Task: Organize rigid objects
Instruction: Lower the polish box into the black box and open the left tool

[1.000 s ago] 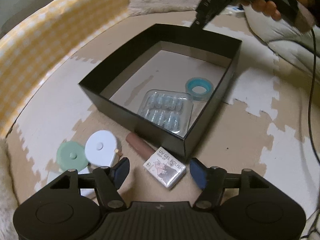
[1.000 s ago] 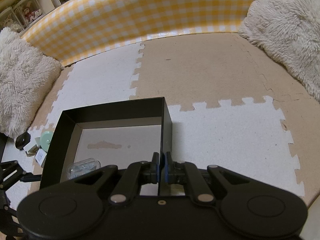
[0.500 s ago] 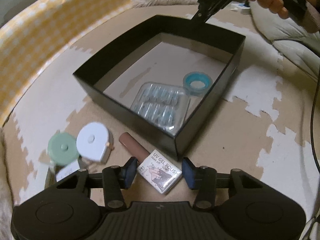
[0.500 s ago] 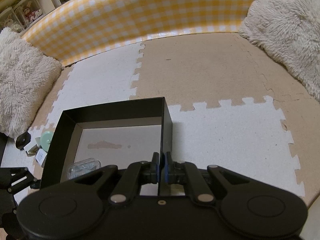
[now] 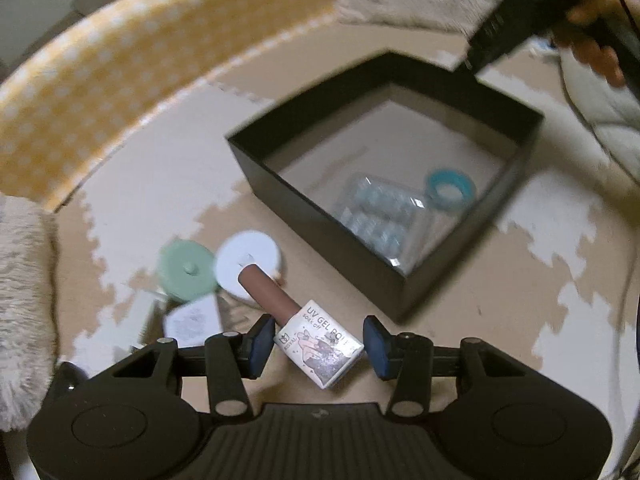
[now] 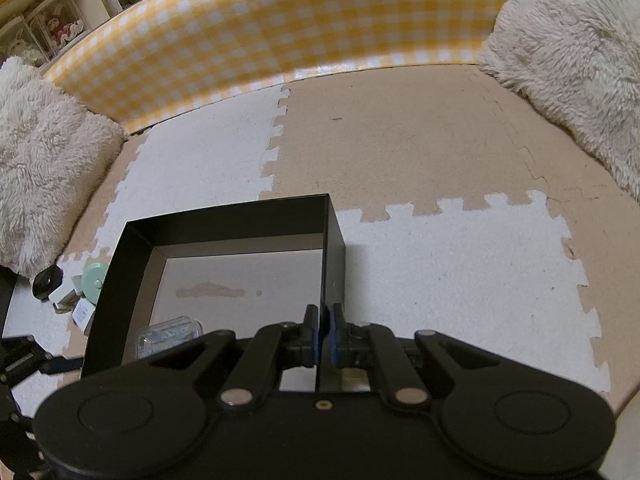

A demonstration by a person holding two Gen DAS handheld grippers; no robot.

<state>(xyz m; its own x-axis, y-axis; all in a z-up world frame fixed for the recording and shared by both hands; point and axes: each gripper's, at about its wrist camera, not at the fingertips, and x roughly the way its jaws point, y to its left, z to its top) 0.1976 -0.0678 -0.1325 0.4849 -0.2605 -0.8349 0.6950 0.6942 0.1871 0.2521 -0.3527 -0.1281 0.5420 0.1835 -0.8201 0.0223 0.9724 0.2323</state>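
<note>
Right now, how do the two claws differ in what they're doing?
The left claw is open, its pads either side of the nail polish bottle lying on the mat, apparently not yet squeezing it; the right claw is shut on the black box's wall. The left sits outside the box; the right is at its rim. Both are black with blue pads.

Your left wrist view looks steeply down from close above the floor mat (image 5: 160, 184), past its tongs (image 5: 318, 346), toward the near corner of the black box (image 5: 320, 240). Your right wrist view sits low at the opposite side of the black box (image 6: 224, 216), facing the yellow checked barrier (image 6: 280, 28). Both views share the box and the mat.
</note>
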